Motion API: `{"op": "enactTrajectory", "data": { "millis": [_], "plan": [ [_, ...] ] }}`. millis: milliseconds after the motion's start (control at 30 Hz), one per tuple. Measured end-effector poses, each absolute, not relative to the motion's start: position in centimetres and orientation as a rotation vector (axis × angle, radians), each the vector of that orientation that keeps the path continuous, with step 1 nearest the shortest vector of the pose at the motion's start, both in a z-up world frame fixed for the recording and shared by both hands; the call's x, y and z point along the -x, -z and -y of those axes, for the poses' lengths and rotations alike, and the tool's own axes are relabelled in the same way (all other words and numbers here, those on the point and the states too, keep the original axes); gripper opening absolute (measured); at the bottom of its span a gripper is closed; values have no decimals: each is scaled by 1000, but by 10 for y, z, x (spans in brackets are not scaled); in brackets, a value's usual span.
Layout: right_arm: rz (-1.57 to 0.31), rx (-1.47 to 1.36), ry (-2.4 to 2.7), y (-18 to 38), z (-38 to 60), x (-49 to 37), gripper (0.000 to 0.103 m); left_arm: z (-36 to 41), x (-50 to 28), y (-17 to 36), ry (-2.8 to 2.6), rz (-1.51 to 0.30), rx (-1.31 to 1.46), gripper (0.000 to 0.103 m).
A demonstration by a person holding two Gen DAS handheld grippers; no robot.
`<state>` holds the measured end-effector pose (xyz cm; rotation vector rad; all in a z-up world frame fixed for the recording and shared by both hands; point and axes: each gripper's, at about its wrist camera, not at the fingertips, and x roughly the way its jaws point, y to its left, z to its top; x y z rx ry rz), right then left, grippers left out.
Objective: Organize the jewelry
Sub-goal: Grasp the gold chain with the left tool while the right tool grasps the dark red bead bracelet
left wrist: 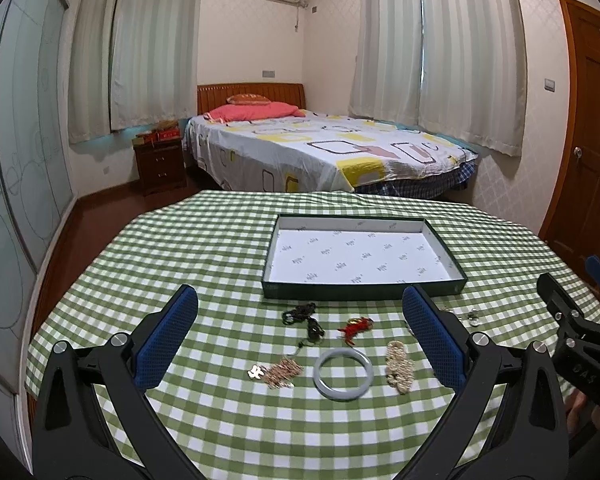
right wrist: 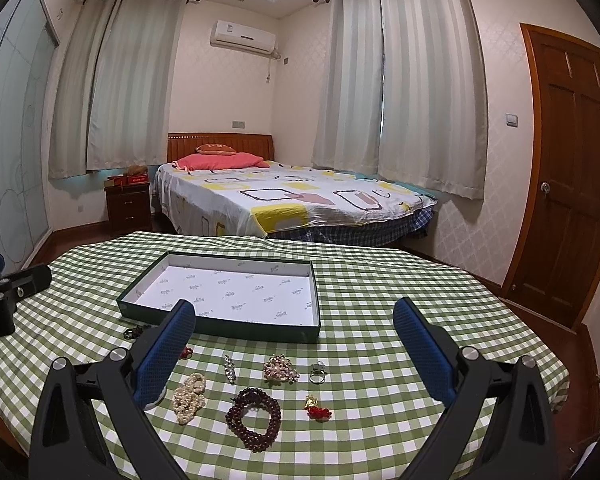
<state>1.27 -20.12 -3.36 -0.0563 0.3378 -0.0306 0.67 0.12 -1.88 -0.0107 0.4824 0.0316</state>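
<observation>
Left gripper [left wrist: 300,324] and right gripper [right wrist: 294,334]: fingers spread wide, holding nothing. Jewelry lies loose on bench [left wrist: 180,240] before tray [left wrist: 364,289]; pale bangle [left wrist: 343,374] included.

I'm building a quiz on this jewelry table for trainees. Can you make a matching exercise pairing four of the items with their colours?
Things:
1. bangle
2. bead bracelet
3. pearl strand
4. tray outer wall

Colours:
A. dark green
B. cream white
C. pale grey-white
D. dark maroon

Pairs: 1-C, 2-D, 3-B, 4-A
</observation>
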Motion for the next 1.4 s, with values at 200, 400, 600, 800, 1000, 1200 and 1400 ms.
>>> {"op": "enactTrajectory", "data": {
  "millis": [200, 400, 600, 800, 1000, 1200, 1400],
  "plan": [
    [-370, 66, 19, 52, 204, -23, 97, -14, -23, 39, -40, -514, 5, 100],
    [-407, 76, -6, 77, 207, -31, 97, -25, -38, 77, -45, -573, 9, 100],
    [-477, 69, -20, 102, 213, -43, 97, -41, -55, 111, -72, -668, 40, 100],
    [-536, 50, -29, 117, 219, -53, 97, -48, -67, 136, -78, -747, 65, 95],
    [-559, 61, -42, 124, 214, -60, 97, -45, -81, 161, -48, -842, 76, 82],
    [-583, 56, -44, 128, 215, -64, 97, -44, -84, 166, -54, -865, 68, 81],
    [-596, 55, -49, 131, 214, -67, 97, -41, -88, 166, -53, -856, 60, 61]
  ]
}}
